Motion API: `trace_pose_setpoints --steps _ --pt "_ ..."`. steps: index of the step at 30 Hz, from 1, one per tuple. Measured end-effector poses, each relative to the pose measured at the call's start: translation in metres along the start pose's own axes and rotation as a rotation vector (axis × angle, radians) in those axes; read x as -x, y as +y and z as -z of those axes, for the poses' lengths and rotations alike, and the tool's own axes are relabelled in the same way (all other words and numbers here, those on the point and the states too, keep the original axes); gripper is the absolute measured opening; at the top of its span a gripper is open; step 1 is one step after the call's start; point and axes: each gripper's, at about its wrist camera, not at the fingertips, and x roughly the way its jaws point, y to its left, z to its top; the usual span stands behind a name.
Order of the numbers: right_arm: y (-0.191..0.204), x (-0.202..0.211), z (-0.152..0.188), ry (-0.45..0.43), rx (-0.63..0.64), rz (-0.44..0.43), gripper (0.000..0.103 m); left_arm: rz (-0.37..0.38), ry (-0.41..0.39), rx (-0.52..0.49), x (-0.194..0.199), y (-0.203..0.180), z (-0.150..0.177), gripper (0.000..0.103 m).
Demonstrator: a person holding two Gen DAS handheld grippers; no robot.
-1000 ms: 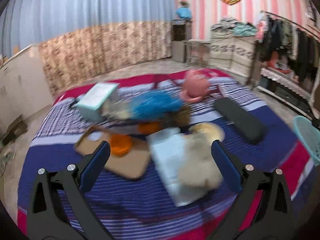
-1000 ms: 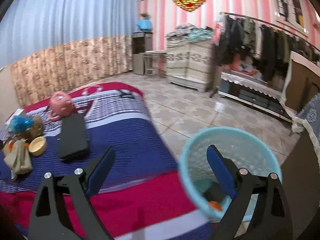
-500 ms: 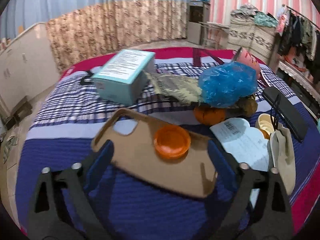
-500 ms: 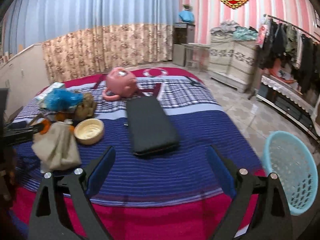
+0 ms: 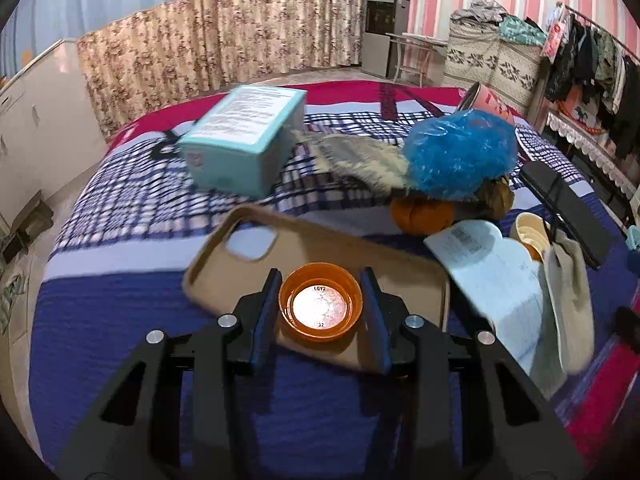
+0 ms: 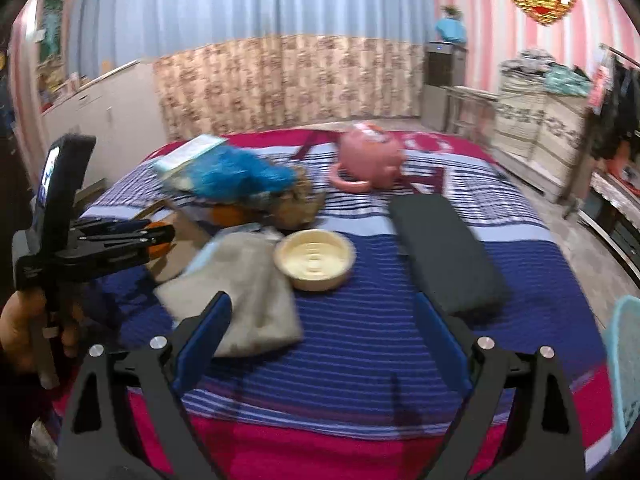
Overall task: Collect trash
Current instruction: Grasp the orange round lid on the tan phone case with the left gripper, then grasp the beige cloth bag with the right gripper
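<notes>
1. the left gripper is closing on an orange bottle cap, one blue pad sitting against each side of its rim; the cap is lying open side up, with small embossed characters showing inside.
2. the cap is resting on a tan phone case, which is lying on the striped bedspread with its camera cut-out toward the far left.
3. beyond the case, a teal carton is sitting well apart from it, printed face up, and a crumpled blue plastic bag is piled over an orange fruit and a brownish lump (its nature cannot be told).
4. to the right of the case, a pale blue paper sheet with a barcode is overlapping the case's edge, and a grey cloth pouch is lying on the sheet.
5. the right gripper is hovering over the near part of the bed with its fingers spread wide and nothing between them.
6. ahead of it, a cream round lid is lying open side up, touching the grey pouch; a black flat case is lying just to the right.
7. a pink teapot is sitting on the far part of the bed.
8. a turquoise mesh waste basket is standing off the bed at the right edge of the right view.
9. in the right view the left gripper is showing at the far left.
</notes>
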Motion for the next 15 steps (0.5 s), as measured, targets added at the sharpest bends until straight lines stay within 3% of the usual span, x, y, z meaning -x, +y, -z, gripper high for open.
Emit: trace_pose_setpoints --steps 2,4,6,7,9,10,15 --pt "0.01 -0.007 0.0 0.013 0.025 -0.017 0.086 -0.01 -0.012 0.002 0.014 0.004 0.007 0.039" --pt "0.016 -0.02 0.0 0.046 0.029 -0.053 0.077 -0.028 -0.026 -0.001 0.027 0.007 0.013 0.039" --pt "0.018 -0.031 0.002 0.084 0.016 -0.104 0.054 -0.023 -0.03 0.012 0.035 0.011 0.016 0.039" --pt "0.021 -0.034 0.005 0.096 0.013 -0.129 0.049 -0.019 -0.032 0.018 0.04 0.013 0.018 0.039" --pt "0.018 -0.032 0.006 0.084 0.007 -0.145 0.026 -0.022 -0.042 0.022 0.048 0.014 0.02 0.039" --pt "0.017 -0.028 0.006 0.075 0.0 -0.149 0.02 -0.024 -0.051 0.017 0.052 0.012 0.02 0.039" --pt "-0.01 0.002 -0.003 0.013 -0.013 -0.096 0.013 0.008 -0.087 -0.002 0.066 -0.009 0.008 0.039"
